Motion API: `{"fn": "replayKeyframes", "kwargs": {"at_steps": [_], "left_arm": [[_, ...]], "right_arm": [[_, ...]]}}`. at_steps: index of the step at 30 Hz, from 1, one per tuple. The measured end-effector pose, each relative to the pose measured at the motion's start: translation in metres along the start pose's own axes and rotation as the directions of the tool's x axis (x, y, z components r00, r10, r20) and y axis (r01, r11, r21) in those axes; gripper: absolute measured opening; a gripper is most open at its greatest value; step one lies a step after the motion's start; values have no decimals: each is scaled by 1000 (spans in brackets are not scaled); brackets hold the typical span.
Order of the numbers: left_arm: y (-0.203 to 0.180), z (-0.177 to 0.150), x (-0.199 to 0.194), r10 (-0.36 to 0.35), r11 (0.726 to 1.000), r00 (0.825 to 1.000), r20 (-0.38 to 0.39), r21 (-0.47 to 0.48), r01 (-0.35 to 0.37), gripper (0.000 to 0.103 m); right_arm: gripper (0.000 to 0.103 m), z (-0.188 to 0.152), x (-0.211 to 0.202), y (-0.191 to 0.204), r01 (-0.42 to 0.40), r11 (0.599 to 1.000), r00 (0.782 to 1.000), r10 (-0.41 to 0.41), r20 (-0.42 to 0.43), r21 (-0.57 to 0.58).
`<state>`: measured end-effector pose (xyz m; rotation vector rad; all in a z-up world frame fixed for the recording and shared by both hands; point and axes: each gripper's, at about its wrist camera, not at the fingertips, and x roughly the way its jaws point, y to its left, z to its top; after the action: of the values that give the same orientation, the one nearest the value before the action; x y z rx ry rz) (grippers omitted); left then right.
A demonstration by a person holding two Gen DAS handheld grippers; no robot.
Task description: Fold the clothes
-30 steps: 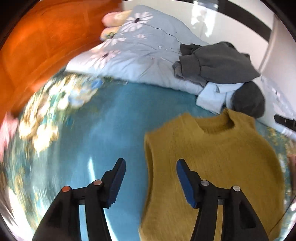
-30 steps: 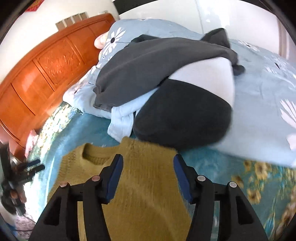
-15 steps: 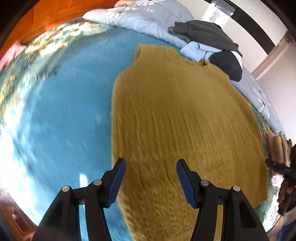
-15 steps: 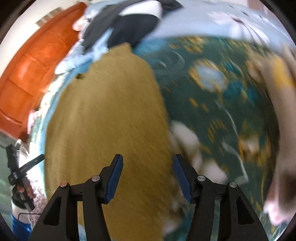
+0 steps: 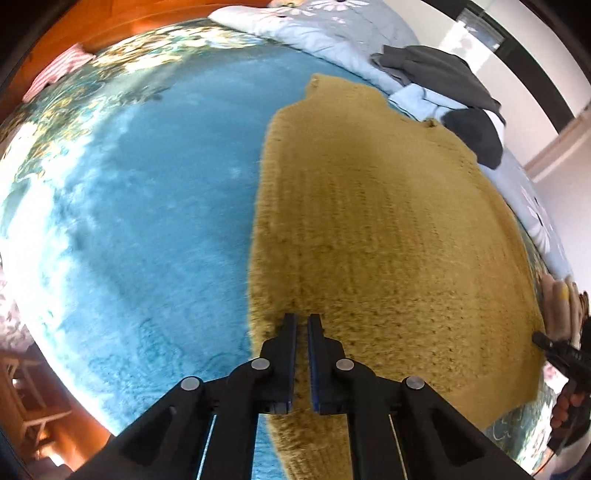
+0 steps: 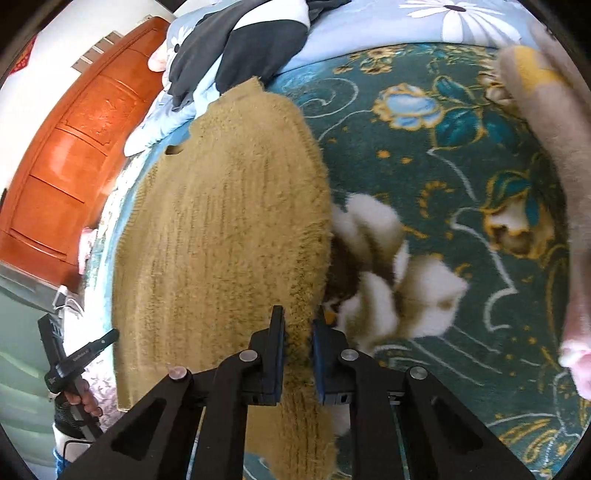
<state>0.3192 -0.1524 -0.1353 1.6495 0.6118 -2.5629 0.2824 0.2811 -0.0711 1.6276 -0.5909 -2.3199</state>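
Note:
A mustard knitted sleeveless sweater (image 5: pixel 388 229) lies flat on the blue bedspread (image 5: pixel 147 206), neck toward the far pillows. My left gripper (image 5: pixel 302 325) is shut on the sweater's near left hem corner. In the right wrist view the same sweater (image 6: pixel 221 236) fills the left half. My right gripper (image 6: pixel 298 325) is shut on its near right hem edge, with knit bunched between the pads.
A pile of dark grey and pale blue clothes (image 5: pixel 443 85) lies on the light floral duvet (image 5: pixel 325 33) beyond the sweater. An orange wooden headboard (image 6: pixel 74 147) stands at the far left. A pinkish plush thing (image 6: pixel 546 122) lies at the right. The green floral part of the bedspread (image 6: pixel 461 184) spreads right.
Both grippers dropped from over the neck end to the sweater's near hem and went from wide open to shut on the knit.

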Motion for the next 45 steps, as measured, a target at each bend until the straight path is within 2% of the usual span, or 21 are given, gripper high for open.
{"fn": "replayKeyframes", "kwargs": {"at_steps": [4,8,10,12,14,17,18,20,21,22,25,28,33,37,41,42,44,45], "left_arm": [[-2,-1,2,18,999,1000,3,29,-18,6],[-2,7,-13,-5,999,1000,28,50,3,6],[-5,15,-22,-13,997,999,53,73,9,7],[-9,30,-25,-12,996,998,65,92,6,7],[-17,53,-17,-4,995,998,65,104,-3,7],[-19,88,-6,22,992,998,63,121,-29,10],[-21,100,0,31,991,998,61,130,-38,15],[-26,126,10,45,986,997,60,157,-54,33],[-29,140,16,51,983,997,66,171,-62,46],[-31,155,22,58,980,996,75,184,-70,53],[-35,198,41,65,977,994,88,199,-81,64],[-38,234,65,80,969,993,86,228,-98,67],[-54,280,115,112,956,992,62,266,-125,67],[-59,299,144,50,970,998,29,237,-55,67],[-64,303,154,13,966,1000,19,257,-17,65],[-65,304,155,2,967,1000,18,253,-6,63],[-64,307,156,-8,973,1000,14,232,5,45],[-64,308,156,-10,975,1000,11,222,7,33]], "right_arm": [[13,-4,8,-2,24,1000,1000,-24,-18,-4],[16,1,-4,0,10,1000,1000,-10,-8,12],[17,10,-13,10,44,998,999,-43,27,-44],[20,21,-17,18,74,993,996,-69,61,-91],[26,40,-12,28,54,992,996,-45,79,-113],[27,80,6,52,34,985,995,-18,97,-169],[28,96,13,64,35,978,994,-14,105,-205],[43,128,26,81,45,961,993,-14,114,-274],[46,147,36,92,53,950,993,-16,119,-308],[49,163,45,98,53,945,993,-15,119,-324],[50,215,79,109,59,946,994,-26,106,-320],[50,256,117,102,62,963,996,-42,83,-264],[50,300,158,67,-8,996,997,15,71,-94],[51,312,175,59,-42,997,997,47,67,-69],[50,310,181,65,-104,990,993,110,49,-97],[49,309,182,67,-111,989,992,116,45,-101],[31,307,182,71,-110,988,993,115,41,-107],[28,305,181,73,-99,989,993,105,46,-113]]}}
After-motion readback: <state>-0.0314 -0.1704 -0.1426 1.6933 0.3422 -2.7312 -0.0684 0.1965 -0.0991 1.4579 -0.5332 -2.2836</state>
